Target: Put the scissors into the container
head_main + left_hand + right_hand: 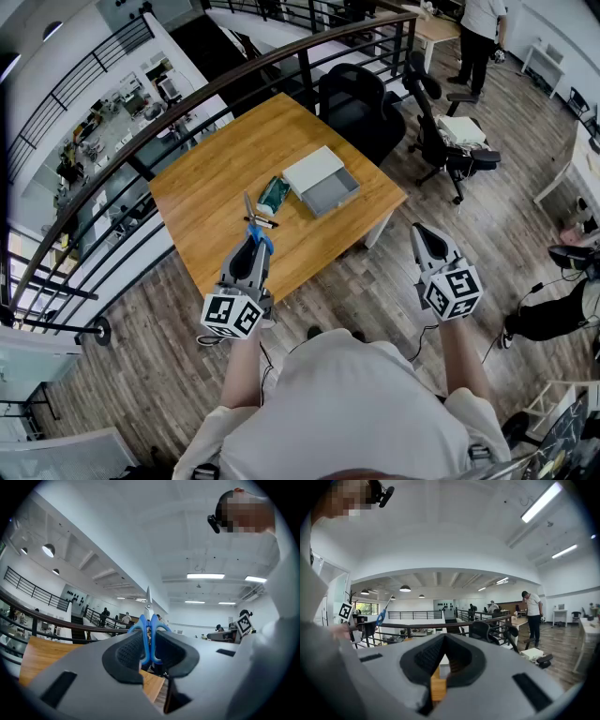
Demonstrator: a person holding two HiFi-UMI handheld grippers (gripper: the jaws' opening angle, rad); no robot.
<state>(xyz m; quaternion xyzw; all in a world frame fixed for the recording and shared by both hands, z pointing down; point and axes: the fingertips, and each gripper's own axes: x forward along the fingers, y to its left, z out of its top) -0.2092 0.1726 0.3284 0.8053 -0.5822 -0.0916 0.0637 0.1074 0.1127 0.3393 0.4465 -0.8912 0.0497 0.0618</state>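
My left gripper (251,248) is shut on the blue handles of the scissors (257,234), near the table's front edge. In the left gripper view the handles (151,627) are pinched between the pads and the steel blade points up and away from the jaws. The scissors (380,617) also show at the far left of the right gripper view, held up in the air. The container (332,192) is an open grey box in the middle of the table, with a white lid (313,169) beside it. My right gripper (427,242) is off the table's right corner, over the floor, jaws together and empty (440,641).
A green packet (273,195) and a dark pen (262,222) lie on the wooden table (216,159) between the scissors and the box. Black office chairs (356,108) stand behind the table. A railing (141,141) runs along its far side. A person (480,37) stands far back.
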